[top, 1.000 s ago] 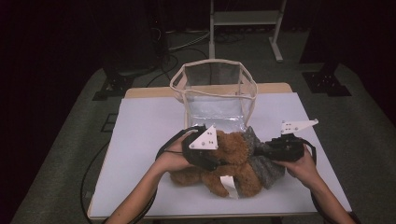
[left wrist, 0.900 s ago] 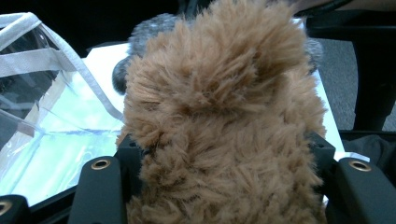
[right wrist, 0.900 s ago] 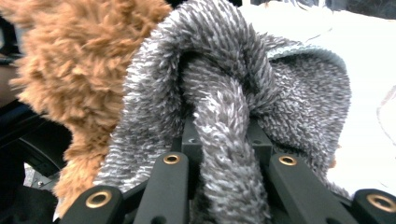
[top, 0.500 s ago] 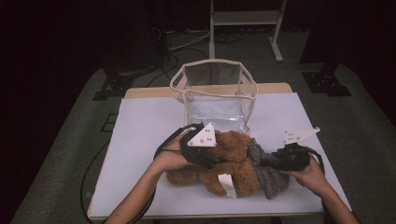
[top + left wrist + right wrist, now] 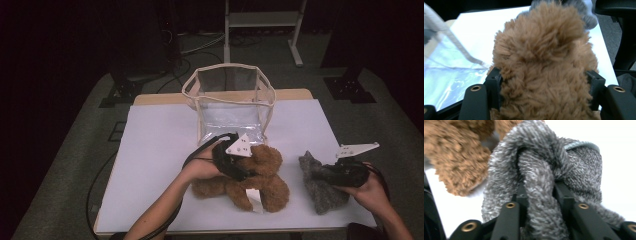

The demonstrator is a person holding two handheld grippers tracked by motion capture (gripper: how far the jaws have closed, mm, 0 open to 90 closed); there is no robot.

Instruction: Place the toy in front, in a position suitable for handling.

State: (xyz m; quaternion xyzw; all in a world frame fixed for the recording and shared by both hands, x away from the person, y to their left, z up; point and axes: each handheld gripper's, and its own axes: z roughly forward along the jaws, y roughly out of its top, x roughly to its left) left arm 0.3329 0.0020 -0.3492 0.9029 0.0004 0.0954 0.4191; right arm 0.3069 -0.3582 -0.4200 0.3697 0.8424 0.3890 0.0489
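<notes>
My left gripper [image 5: 235, 161] clamps the bear [image 5: 260, 175] on the table [image 5: 155, 150], in front of the bag [image 5: 230, 100] — jaws just eased wider. My right gripper [image 5: 327, 174] pinches the grey cloth [image 5: 320, 192], apparently apart from the bear — also loosening.

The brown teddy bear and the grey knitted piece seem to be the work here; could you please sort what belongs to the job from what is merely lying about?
In the job:
- brown teddy bear, between the left gripper's jaws
- grey knitted piece, gripped by the right gripper

Lying about:
- clear bag, standing open behind the bear
- white table
- metal stand on the floor beyond
</notes>
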